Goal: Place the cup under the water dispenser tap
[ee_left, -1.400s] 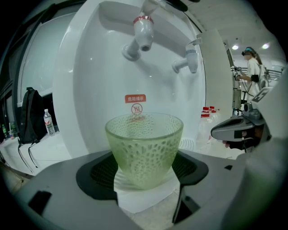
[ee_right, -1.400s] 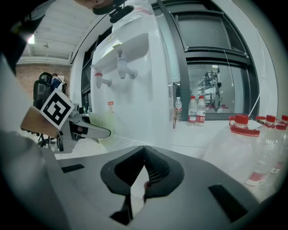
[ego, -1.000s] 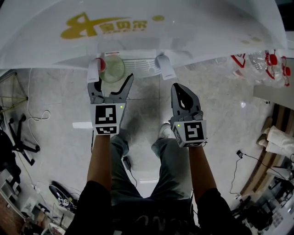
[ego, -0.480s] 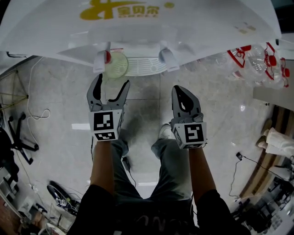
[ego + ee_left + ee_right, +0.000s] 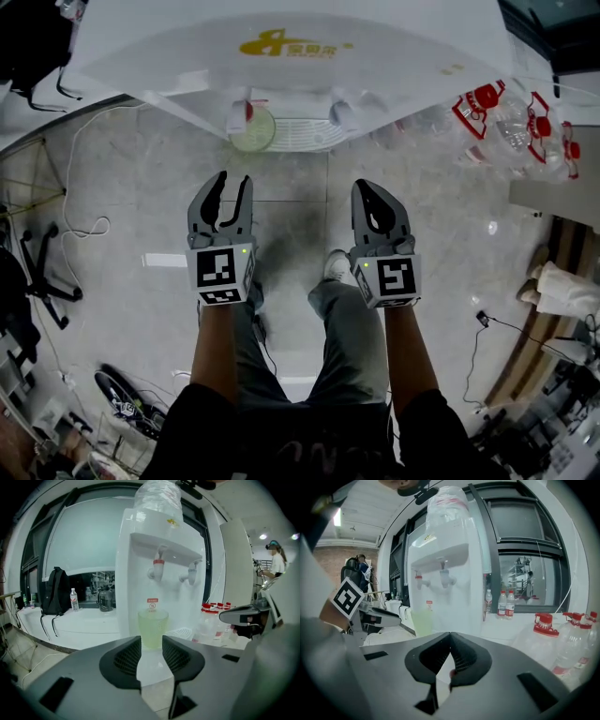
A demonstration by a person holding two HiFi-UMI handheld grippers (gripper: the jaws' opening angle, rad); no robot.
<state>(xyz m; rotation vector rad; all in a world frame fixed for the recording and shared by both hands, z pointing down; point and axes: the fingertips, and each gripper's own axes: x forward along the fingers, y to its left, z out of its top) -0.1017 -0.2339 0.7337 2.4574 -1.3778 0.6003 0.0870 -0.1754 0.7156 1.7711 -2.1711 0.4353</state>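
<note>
A pale green translucent cup [image 5: 251, 130] [image 5: 153, 628] stands on the white water dispenser's drip tray [image 5: 309, 134], right under the red tap [image 5: 158, 567]. My left gripper [image 5: 230, 181] [image 5: 151, 642] hangs back from the cup, clear of it. Its jaws have just been closing and now leave a narrow gap with nothing between them. My right gripper [image 5: 376, 190] [image 5: 450, 635] floats beside it to the right, its jaws shut and empty. The right gripper view shows the cup [image 5: 423, 622] off to the left.
Large water jugs with red caps [image 5: 511, 117] [image 5: 548, 637] lie to the dispenser's right. A second, grey tap [image 5: 191, 575] sits beside the red one. A black backpack [image 5: 55, 590] and a small bottle stand on the ledge at left. A chair base [image 5: 37, 281] and cables lie on the floor.
The left gripper has drawn back from the cup and its jaws have narrowed from wide open. The cup stays under the red tap. The dispenser now looks farther from both grippers.
</note>
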